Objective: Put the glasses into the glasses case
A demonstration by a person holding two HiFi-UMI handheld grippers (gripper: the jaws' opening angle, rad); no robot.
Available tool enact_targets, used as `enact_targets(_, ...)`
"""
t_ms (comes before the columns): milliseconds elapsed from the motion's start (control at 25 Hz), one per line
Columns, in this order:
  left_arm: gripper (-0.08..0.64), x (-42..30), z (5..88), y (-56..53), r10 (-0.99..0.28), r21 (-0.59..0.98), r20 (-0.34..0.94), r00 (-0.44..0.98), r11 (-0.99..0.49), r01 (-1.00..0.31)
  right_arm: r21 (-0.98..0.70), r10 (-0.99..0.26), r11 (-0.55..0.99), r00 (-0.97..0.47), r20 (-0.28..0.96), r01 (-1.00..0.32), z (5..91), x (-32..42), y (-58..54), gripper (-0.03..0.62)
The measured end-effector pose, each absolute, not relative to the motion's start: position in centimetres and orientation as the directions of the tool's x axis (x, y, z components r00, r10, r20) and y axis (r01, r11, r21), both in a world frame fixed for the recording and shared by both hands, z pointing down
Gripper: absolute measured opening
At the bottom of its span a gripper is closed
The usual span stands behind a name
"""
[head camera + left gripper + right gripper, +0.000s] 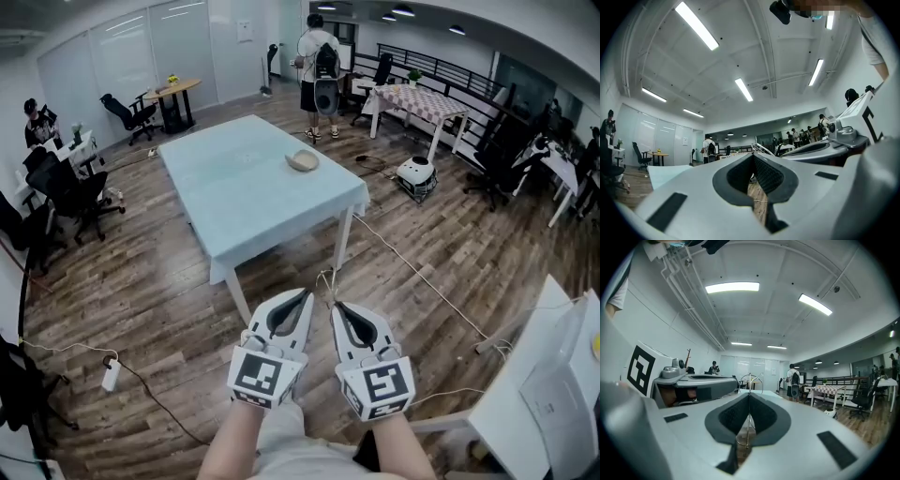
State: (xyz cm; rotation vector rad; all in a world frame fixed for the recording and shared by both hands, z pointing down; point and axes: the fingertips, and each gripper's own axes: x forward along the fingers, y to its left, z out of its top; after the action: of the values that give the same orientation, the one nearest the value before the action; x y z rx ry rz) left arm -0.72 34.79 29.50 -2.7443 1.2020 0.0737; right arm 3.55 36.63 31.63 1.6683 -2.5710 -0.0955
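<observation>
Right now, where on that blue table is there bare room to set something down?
Nearly all of the table is bare: the whole near half and the left side. Only the case sits by the far right edge, so no spot is crowded.

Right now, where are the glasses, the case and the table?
glasses (745, 438): right gripper view, lens between the jaws.
case (302, 160): head view, its middle.
table (234, 192): head view, bare cloth.
</observation>
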Motion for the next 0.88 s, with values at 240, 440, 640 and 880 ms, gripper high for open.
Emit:
enact_targets(240,0.008,-1.3,29.4,29.9,-0.718,-0.099,-0.108,0.688,-0.681,-0.726,0.1,-0.92,0.392,-0.392,0.022,-0.915,31.4,3.2,32.0,0.009)
enact_targets(440,0.008,-2.0,29.4,25.7,-0.71,-0.09,-0.116,0.695,-0.689,-0.719,0.107,-0.923,0.383,-0.382,0.03,-0.917,31.6,2.4,28.1,0.009)
enact_targets(640,0.008,-2.4,29.5,21.7,-0.708,-0.075,-0.12,0.696,-0.692,-0.718,0.113,-0.923,0.385,-0.383,0.036,-0.916,31.7,1.9,24.2,0.011)
enact_targets(880,0.008,-2.8,29.8,17.5,-0.694,-0.076,-0.098,0.713,-0.709,-0.701,0.115,-0.931,0.365,-0.363,0.046,-0.924,31.3,1.3,19.9,0.011)
